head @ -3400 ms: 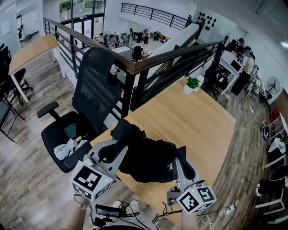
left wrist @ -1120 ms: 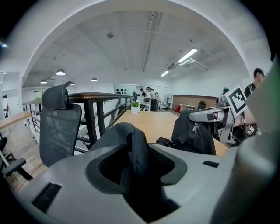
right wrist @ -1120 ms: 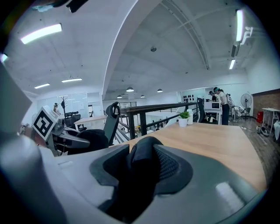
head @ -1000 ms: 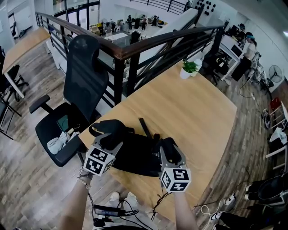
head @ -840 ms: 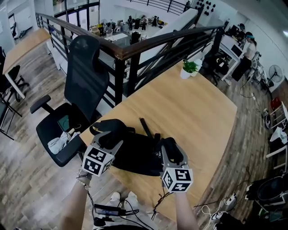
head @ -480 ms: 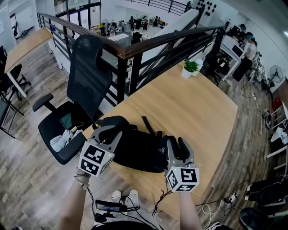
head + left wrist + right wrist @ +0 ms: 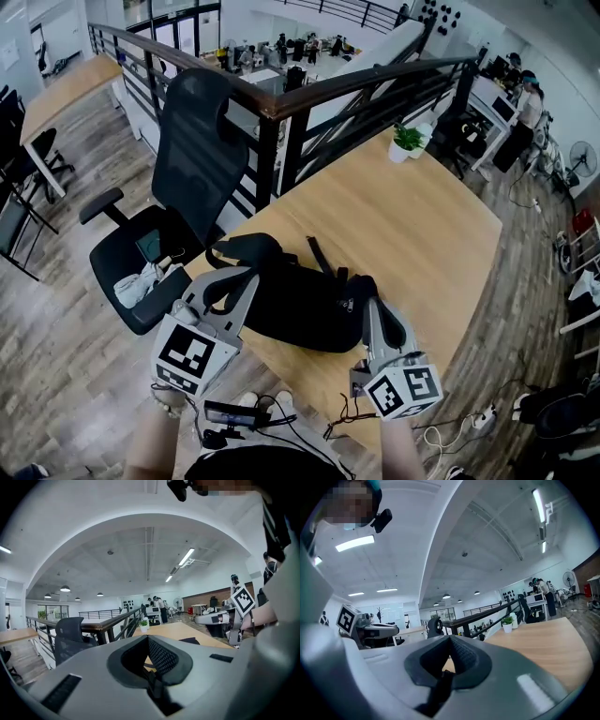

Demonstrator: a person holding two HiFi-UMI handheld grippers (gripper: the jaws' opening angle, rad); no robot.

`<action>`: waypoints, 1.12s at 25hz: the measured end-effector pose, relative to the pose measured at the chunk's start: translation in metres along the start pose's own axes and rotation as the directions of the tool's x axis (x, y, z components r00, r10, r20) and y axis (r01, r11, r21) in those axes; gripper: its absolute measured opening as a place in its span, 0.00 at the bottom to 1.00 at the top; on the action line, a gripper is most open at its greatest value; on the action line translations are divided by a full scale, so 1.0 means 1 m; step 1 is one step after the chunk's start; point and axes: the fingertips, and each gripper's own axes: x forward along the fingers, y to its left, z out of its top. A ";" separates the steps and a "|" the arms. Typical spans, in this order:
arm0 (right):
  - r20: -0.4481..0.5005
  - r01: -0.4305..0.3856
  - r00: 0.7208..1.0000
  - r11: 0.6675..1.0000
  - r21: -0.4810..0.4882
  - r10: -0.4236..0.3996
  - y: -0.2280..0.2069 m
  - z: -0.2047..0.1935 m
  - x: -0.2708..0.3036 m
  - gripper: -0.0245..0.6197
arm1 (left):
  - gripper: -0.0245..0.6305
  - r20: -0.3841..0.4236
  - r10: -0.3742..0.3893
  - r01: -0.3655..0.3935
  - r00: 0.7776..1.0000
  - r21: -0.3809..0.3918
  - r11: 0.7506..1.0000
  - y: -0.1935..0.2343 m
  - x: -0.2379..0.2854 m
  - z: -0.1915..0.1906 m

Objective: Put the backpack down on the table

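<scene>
Basically done. The backpack (image 7: 300, 305) lies flat on the surface (image 7: 422, 225), at the near-left corner next to the office chair (image 7: 192, 169). The whole bag looks supported by the wood. Its near side sits close to the front edge, but I see no overhang. One strap (image 7: 319, 255) is flopped out toward the middle of the surface.

left gripper (image 7: 242, 281): jaws together, nothing between them. Its own view looks out level over the surface toward the railing (image 7: 110, 622) and the potted plant (image 7: 143, 625), with no fabric at the pads. In the head view it overlaps the bag's chair-side end. I read that as above the bag, not touching it.

right gripper (image 7: 375, 309): same, jaws together and empty. Its own view shows bare wood and the room, with no bag between the jaws. In the head view it sits over the bag's right end, near the front edge.

So placement looks complete and release looks complete. Neither gripper has hold of anything.

What's left, if anything:
- Get both grippers clear of the bag.
- Maybe tidy the loose strap, though the task doesn't ask for it.

One risk to flag: the bag is close to the front edge, so a strap snagged on a gripper during pull-back could drag it. I see no strap hooked on either gripper, but these views can't fully rule it out.
</scene>
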 end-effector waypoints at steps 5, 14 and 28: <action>0.006 -0.026 1.000 0.997 -0.070 0.026 0.019 0.009 -0.020 0.05 | 0.05 0.057 -0.004 0.006 0.998 -0.030 1.000 -0.012 -0.025 0.020; -0.004 -0.064 0.998 0.991 -0.114 0.064 0.046 0.017 -0.032 0.05 | 0.05 0.046 -0.018 0.021 0.999 -0.062 0.998 -0.032 -0.053 0.016; -0.014 -0.078 0.997 0.980 -0.184 0.077 0.068 0.015 -0.032 0.05 | 0.05 0.022 -0.106 0.106 0.994 -0.024 0.994 -0.059 -0.060 0.005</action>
